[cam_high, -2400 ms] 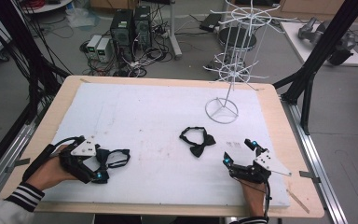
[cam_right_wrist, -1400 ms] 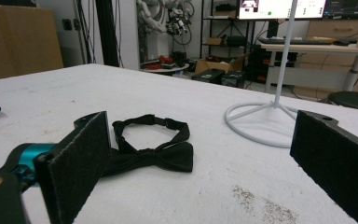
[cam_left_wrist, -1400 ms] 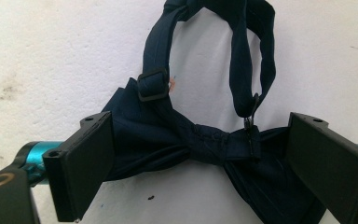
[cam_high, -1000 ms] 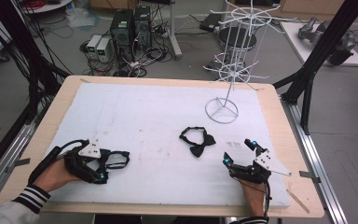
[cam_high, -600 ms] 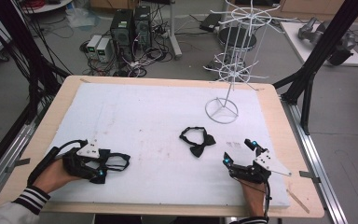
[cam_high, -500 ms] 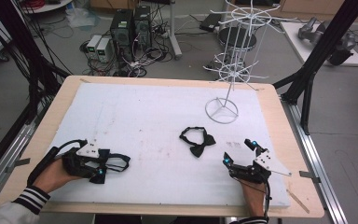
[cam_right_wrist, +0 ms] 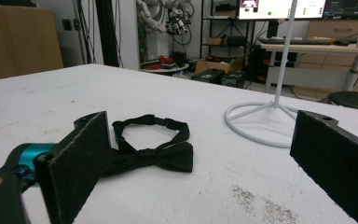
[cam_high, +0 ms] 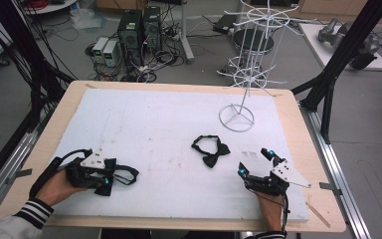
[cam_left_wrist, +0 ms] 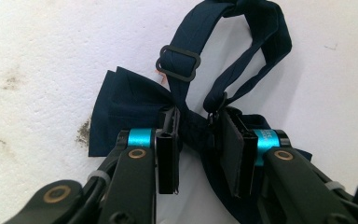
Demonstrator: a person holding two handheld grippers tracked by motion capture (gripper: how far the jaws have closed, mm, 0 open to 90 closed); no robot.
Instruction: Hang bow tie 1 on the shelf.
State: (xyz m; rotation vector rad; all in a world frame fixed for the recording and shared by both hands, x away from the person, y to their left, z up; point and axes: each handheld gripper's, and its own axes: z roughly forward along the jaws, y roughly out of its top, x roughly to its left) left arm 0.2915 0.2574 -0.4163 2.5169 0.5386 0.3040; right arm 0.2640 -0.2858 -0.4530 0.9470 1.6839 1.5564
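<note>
Navy bow tie (cam_left_wrist: 135, 112): in the left claw's (cam_left_wrist: 193, 140) view, its knot sits pinched between the jaws, strap looping away ahead.
Left claw: jaws have just closed on that knot; earlier they stood wide around it, so I judge the grasp made and a lift next.
High view: left claw (cam_high: 105, 180) low at the board's near left, tie (cam_high: 124, 175) at its tip.
Right claw (cam_high: 255, 162): jaws wide apart, holding nothing.
Right view: black bow tie (cam_right_wrist: 151, 149) lies just ahead; stand (cam_right_wrist: 261, 121) beyond.

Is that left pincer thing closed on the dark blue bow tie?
Yes, shut: the left gripper has just closed, its black fingers pinching the knot of the dark blue fabric bow tie.
</note>
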